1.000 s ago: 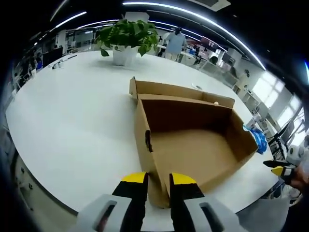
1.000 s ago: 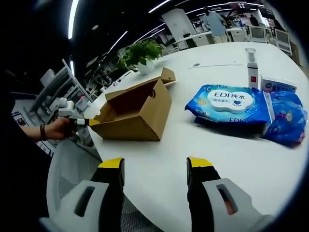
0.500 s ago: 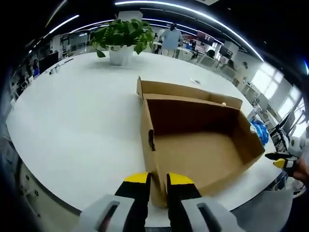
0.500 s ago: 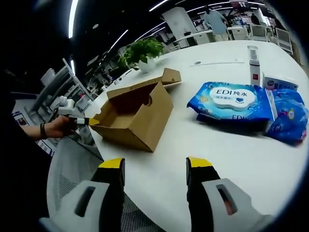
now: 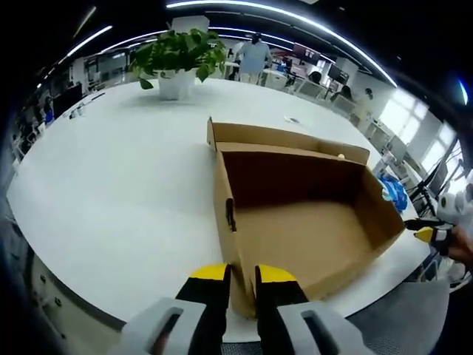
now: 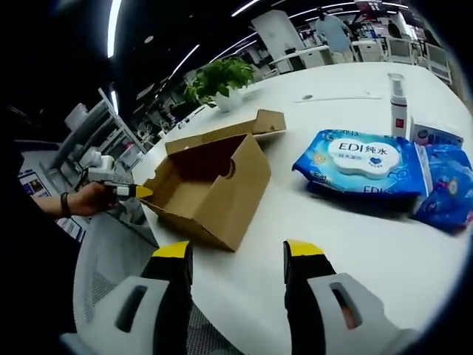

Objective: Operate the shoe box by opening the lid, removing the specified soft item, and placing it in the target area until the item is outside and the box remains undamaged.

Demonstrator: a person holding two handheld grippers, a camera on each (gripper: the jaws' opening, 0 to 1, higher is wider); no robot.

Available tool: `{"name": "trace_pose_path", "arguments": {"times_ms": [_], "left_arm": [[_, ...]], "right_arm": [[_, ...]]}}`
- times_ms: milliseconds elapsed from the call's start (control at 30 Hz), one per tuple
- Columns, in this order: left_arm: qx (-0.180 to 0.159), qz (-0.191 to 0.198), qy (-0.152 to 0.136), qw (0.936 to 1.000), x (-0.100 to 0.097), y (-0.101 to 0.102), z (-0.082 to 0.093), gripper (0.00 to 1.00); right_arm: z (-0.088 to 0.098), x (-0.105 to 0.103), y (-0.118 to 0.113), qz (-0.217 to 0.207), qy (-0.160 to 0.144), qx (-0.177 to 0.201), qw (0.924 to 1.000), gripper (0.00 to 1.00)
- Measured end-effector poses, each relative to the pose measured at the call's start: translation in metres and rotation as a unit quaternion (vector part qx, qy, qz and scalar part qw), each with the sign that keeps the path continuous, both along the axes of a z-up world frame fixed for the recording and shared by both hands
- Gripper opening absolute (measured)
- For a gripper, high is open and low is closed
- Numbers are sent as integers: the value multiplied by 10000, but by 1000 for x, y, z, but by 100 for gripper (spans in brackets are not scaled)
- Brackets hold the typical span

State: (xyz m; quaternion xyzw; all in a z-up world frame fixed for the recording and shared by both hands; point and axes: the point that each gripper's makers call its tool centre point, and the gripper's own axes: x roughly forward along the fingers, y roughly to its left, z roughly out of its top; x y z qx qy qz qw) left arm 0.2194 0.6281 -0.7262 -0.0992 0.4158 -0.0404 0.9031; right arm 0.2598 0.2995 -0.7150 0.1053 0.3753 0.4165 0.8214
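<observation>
On the white table (image 5: 111,170), an open shoe box (image 5: 295,222).

counter (image 5: 111,177): white and round-edged, stretching ahead of the left fingers and well to their left
potted plant (image 5: 176,55): green leaves in a white pot, far ahead of the left fingers at the counter's far side; in the right gripper view (image 6: 223,80) far ahead and a little left of the right fingers
spray bottle (image 6: 398,103): upright, clear with a white top, far ahead and to the right of the right fingers
small white carton (image 6: 435,134): just right of the spray bottle, red mark on its face
mesh chair (image 6: 111,255): grey, near the left of the right fingers, below the counter edge
person in the background (image 5: 255,55): standing, far beyond the plant
</observation>
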Motion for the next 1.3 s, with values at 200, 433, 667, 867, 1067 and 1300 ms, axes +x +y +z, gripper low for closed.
{"name": "trace_pose_path", "arguments": {"times_ms": [200,433,667,867,1067,1300], "left_arm": [[-33,-35,-10,10000,1,-1,-1,13],[-61,-55,-16,10000,3,0,-4,13],[-123,-58,-18,9999,4,1,-5,13],[-159,-39,-43,9999,4,0,-6,13],[-187,-51,-89,9998,5,-2,-5,13],[-43,-109,-93,9999,2,-7,-2,13]], "right_arm": [[7,19,12,83,-98,-5,9999,45],[23,52,30,-25,-281,140,9995,45],[30,81,38,-450,-277,261,9983,42],[34,99,40,-589,-303,235,9975,41],[32,115,47,-571,-292,104,9979,40],[29,143,46,-857,-222,-18,9961,39]]}}
